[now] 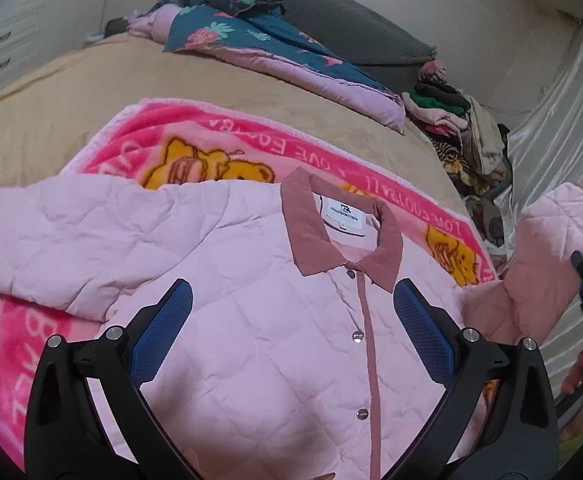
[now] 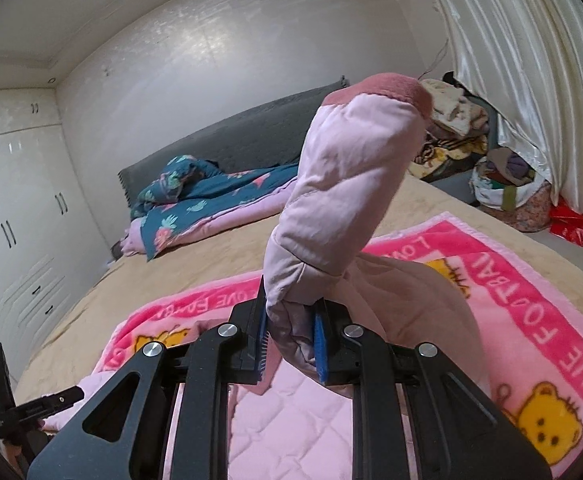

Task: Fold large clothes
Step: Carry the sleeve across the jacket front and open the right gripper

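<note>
On the bed [image 1: 43, 92], over a pink cartoon blanket [image 1: 163, 140], lies a pale pink quilted jacket [image 1: 227, 264] — front up, snapped shut, darker pink collar [image 1: 303, 216] pointing toward the headboard [image 1: 331, 12]. One sleeve [image 1: 63, 236] lies flat, stretched out to the left in the left wrist view. Left gripper [image 1: 291, 300] hovers above the chest of the jacket, jaws wide apart, nothing between them. Right gripper [image 2: 291, 336] is clamped on the other sleeve [image 2: 343, 184] partway along its length — that sleeve is lifted off the bed and stands up, its darker cuff [image 2: 387, 88] at the top. Beyond the jacket: a folded teal floral quilt [image 1: 251, 36] near the headboard, a heap of clothes [image 1: 463, 132] at the bed's far side, pale curtains [image 2: 523, 60] behind it.
</note>
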Demonstrator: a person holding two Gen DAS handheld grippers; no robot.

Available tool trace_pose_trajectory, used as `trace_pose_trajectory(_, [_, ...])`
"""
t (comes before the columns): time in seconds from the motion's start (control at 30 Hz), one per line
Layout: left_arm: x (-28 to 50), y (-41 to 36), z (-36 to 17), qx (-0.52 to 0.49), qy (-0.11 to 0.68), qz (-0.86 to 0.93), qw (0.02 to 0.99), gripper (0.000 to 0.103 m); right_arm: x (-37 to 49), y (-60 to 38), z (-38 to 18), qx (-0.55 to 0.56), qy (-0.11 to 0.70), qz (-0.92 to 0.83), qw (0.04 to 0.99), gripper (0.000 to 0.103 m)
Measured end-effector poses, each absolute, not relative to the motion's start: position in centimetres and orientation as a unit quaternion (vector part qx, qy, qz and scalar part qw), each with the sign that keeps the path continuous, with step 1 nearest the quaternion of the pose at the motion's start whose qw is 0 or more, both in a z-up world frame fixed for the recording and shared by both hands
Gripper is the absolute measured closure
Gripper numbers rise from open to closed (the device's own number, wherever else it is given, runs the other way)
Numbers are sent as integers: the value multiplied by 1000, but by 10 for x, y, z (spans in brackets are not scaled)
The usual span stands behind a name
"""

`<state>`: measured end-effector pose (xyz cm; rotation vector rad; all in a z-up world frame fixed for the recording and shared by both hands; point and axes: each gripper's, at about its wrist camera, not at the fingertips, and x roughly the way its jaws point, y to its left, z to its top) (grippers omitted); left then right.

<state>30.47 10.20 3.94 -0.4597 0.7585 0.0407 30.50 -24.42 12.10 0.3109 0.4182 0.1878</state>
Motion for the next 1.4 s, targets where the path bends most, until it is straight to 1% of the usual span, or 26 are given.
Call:
trace_pose_trajectory(0.33, [306,121,29,-265,367,6,892,9,316,-194,105,140,217,140,956,86])
trace_pose_trajectory(0.57, [307,133,19,-314,370,-20,874,9,318,-139,84,120,233,187,947,86])
trace_pose_trajectory(0.83, [308,137,11,-364,367,-70,853,9,312,-75,42,66,271,229,933,86])
trace_pose_trajectory(1.1, [311,140,-3,-415,371,-105,824,9,301,-35,1,24,316,263,911,85])
trace_pose_trajectory(1.3, [314,149,-23,-470,374,-137,788,9,292,-12,-20,-17,351,282,893,81])
trace_pose_trajectory(1.4, [313,156,-34,-481,377,-119,782,9,288,-1,-29,-34,365,287,885,76])
